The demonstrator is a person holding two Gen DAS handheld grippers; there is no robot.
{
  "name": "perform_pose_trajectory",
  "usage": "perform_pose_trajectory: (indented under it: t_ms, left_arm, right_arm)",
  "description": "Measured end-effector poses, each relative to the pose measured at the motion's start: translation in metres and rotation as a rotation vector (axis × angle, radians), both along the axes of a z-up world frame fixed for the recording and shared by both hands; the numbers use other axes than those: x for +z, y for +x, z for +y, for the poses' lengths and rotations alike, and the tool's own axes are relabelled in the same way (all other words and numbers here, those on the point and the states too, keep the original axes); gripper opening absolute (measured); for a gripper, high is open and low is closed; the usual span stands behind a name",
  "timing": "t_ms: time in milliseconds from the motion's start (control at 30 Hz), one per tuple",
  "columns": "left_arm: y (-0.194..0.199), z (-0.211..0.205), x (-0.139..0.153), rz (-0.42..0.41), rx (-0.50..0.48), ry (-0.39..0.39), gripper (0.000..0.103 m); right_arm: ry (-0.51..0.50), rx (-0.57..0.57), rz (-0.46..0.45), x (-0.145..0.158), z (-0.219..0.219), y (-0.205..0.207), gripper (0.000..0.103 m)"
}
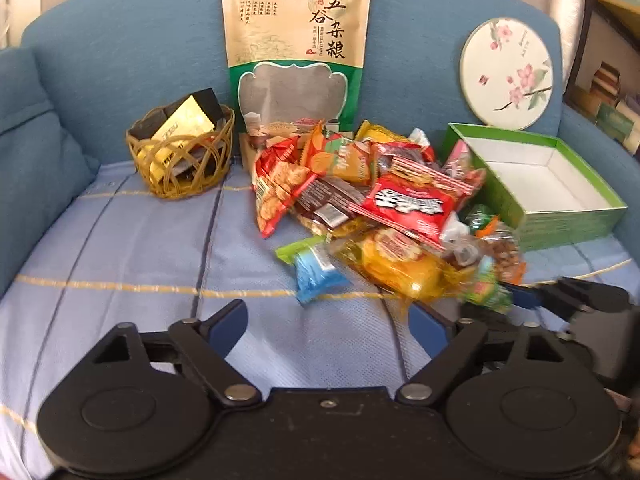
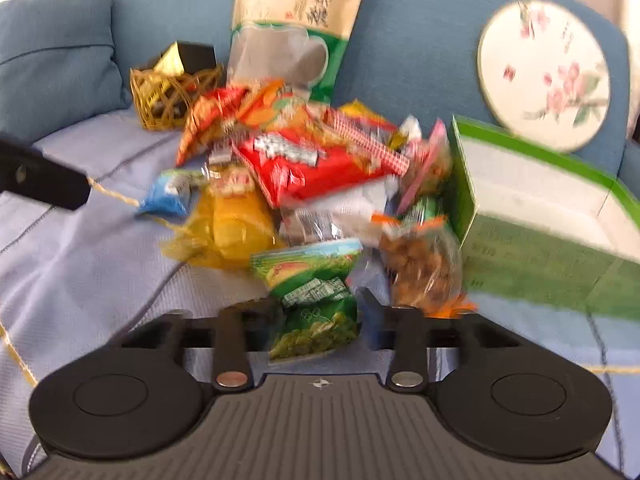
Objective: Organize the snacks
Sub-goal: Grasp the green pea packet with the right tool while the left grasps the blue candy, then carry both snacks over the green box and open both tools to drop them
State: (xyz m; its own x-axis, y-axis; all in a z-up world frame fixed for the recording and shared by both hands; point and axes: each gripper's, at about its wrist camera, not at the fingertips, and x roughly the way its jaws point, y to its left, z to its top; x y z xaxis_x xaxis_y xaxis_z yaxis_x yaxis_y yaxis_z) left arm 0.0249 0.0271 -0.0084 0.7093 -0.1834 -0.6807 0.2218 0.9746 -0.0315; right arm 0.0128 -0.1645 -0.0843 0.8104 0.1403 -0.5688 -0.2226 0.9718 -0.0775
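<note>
A pile of snack packets point(image 1: 372, 196) lies on the sofa seat, also in the right wrist view point(image 2: 312, 168). An open green box point(image 1: 536, 184) with a white inside stands to the right of the pile; it also shows in the right wrist view point(image 2: 536, 224). My left gripper point(image 1: 326, 320) is open and empty in front of the pile, near a blue packet point(image 1: 316, 270). My right gripper point(image 2: 316, 312) is shut on a green snack packet point(image 2: 316, 300), held at the pile's near edge. It shows in the left wrist view point(image 1: 490, 292). The right wrist view is blurred.
A wicker basket point(image 1: 182, 152) with gold and black packets sits left of the pile. A large beige grain pouch point(image 1: 296, 48) leans on the blue sofa back. A round floral lid point(image 1: 506, 74) leans behind the box. A blue cushion point(image 1: 28, 128) is at the left.
</note>
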Motion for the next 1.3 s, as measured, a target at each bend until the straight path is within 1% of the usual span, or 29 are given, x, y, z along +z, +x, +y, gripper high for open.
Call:
perform_pose_trajectory:
  t_ms: [33, 100, 133, 167, 200, 233, 267, 333, 433, 467, 533, 567, 633, 700, 767, 800, 867, 933, 1033, 1133, 1200, 1300]
  left_arm:
    - [0.007, 0.001, -0.002, -0.002, 0.000, 0.008, 0.097]
    - [0.028, 0.002, -0.008, 0.009, 0.017, 0.010, 0.075]
    - [0.040, 0.003, -0.012, 0.025, 0.031, -0.004, 0.070]
    - [0.051, 0.005, -0.016, 0.043, 0.047, -0.021, 0.059]
    - [0.061, 0.005, -0.021, 0.064, 0.057, -0.038, 0.052]
    - [0.070, 0.005, -0.026, 0.082, 0.066, -0.054, 0.048]
    - [0.077, 0.004, -0.030, 0.098, 0.068, -0.069, 0.038]
    - [0.085, 0.002, -0.035, 0.118, 0.063, -0.092, 0.038]
    - [0.093, -0.001, -0.042, 0.126, 0.085, -0.068, 0.038]
    - [0.095, -0.001, -0.045, 0.137, 0.088, -0.070, 0.043]
    - [0.099, 0.000, -0.050, 0.169, 0.086, -0.076, 0.044]
    - [0.099, 0.001, -0.052, 0.165, 0.084, -0.077, 0.039]
    - [0.097, 0.001, -0.053, 0.155, 0.088, -0.053, 0.035]
    - [0.094, 0.004, -0.049, 0.170, 0.079, -0.064, 0.028]
    - [0.086, 0.007, -0.041, 0.179, 0.068, -0.101, 0.027]
    - [0.080, 0.007, -0.033, 0.157, 0.056, -0.108, 0.026]
    - [0.065, 0.002, -0.011, 0.094, 0.011, -0.096, 0.026]
    - [0.054, -0.004, 0.012, 0.040, -0.037, -0.108, 0.026]
    - [0.051, -0.022, 0.041, -0.012, -0.114, -0.164, 0.027]
    - [0.059, -0.048, 0.058, -0.025, -0.177, -0.217, 0.027]
    - [0.069, -0.071, 0.064, -0.033, -0.205, -0.219, 0.027]
    - [0.087, -0.107, 0.062, -0.023, -0.246, -0.223, 0.027]
  right_arm:
    - [0.021, -0.008, -0.007, 0.001, -0.003, -0.003, 0.065]
    - [0.067, -0.016, 0.002, 0.002, -0.009, -0.010, 0.065]
    - [0.080, -0.016, 0.001, 0.002, -0.011, -0.013, 0.065]
    - [0.085, -0.016, 0.000, 0.001, -0.013, -0.016, 0.065]
    - [0.083, -0.016, -0.001, 0.001, -0.014, -0.019, 0.065]
    - [0.080, -0.014, -0.002, 0.000, -0.014, -0.021, 0.065]
    - [0.077, -0.013, -0.002, 0.000, -0.013, -0.021, 0.065]
    - [0.073, -0.007, 0.000, 0.001, -0.013, -0.022, 0.066]
    - [0.082, -0.011, 0.003, 0.000, -0.015, -0.021, 0.068]
    - [0.088, -0.014, 0.006, 0.000, -0.016, -0.020, 0.068]
    - [0.094, -0.020, 0.010, -0.001, -0.016, -0.018, 0.068]
    - [0.092, -0.021, 0.010, -0.001, -0.015, -0.018, 0.068]
    - [0.089, -0.023, 0.014, -0.002, -0.014, -0.017, 0.067]
    - [0.086, -0.015, 0.024, -0.001, -0.013, -0.017, 0.065]
    - [0.095, 0.017, 0.042, 0.002, -0.013, -0.018, 0.063]
    - [0.103, 0.030, 0.045, 0.004, -0.014, -0.019, 0.062]
    - [0.120, 0.038, 0.036, 0.012, -0.016, -0.024, 0.061]
    - [0.151, 0.027, 0.000, 0.026, -0.022, -0.029, 0.061]
    - [0.197, -0.015, -0.068, 0.051, -0.038, -0.026, 0.062]
    - [0.174, -0.063, -0.139, 0.069, -0.053, -0.018, 0.061]
    - [0.138, -0.109, -0.172, 0.073, -0.063, -0.008, 0.062]
    - [0.093, -0.189, -0.211, 0.071, -0.081, 0.011, 0.061]
